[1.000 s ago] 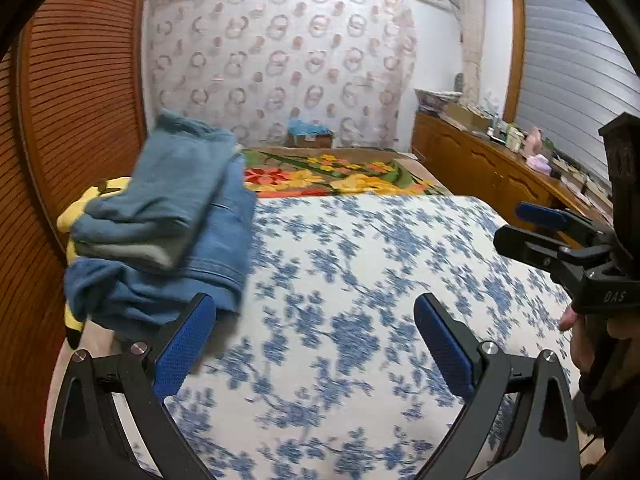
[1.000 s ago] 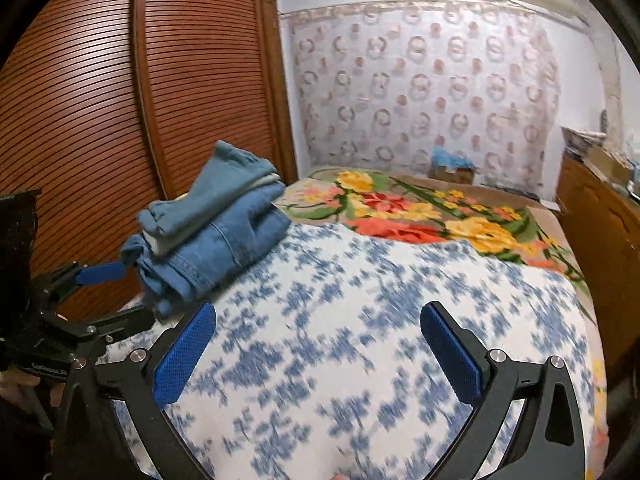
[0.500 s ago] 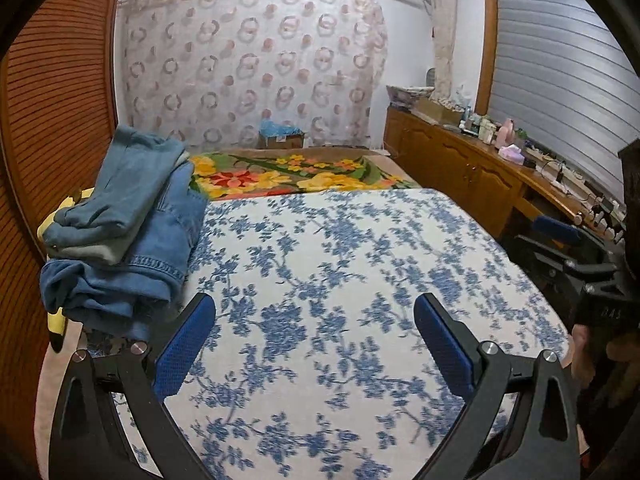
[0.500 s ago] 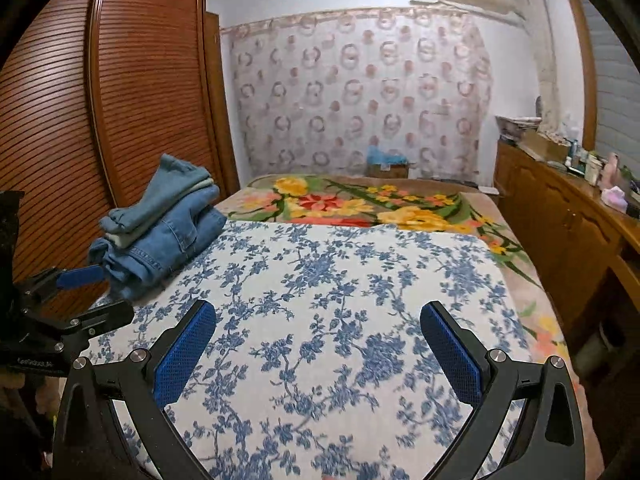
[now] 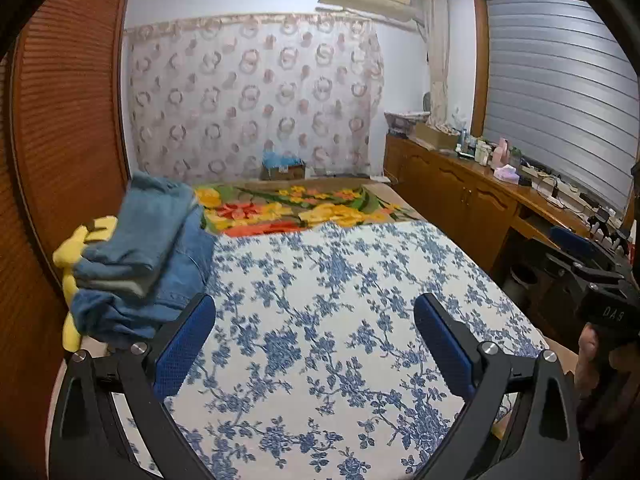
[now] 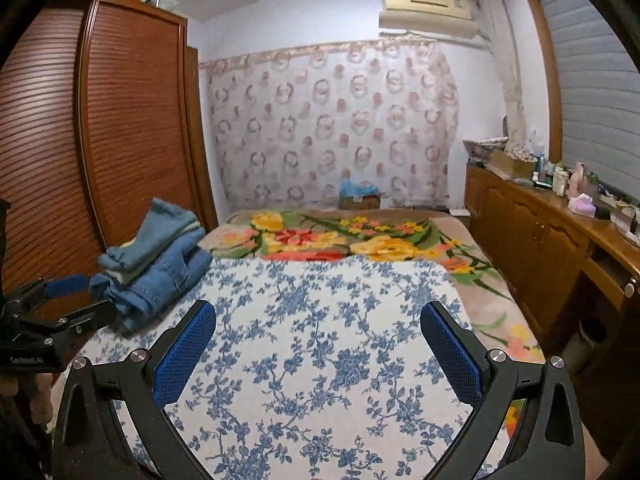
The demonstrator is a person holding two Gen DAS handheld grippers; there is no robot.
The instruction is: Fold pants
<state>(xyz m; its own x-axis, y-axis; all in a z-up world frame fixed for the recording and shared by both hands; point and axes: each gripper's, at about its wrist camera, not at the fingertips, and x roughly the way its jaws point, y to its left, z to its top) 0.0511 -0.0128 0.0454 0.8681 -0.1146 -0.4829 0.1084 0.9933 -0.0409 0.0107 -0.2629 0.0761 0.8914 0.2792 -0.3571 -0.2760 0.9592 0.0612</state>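
Resting folded, pants on bed, tools apart.

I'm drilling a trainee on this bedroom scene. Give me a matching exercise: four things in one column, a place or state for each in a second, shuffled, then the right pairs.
Things:
1. stack of jeans
2. flowered blanket
3. air conditioner
4. left gripper

Places or states:
A. high on the wall, above the curtain
B. open, holding nothing
C. on the bed's left edge, beside the wardrobe
D. spread on the far half of the bed

Pairs: 1-C, 2-D, 3-A, 4-B
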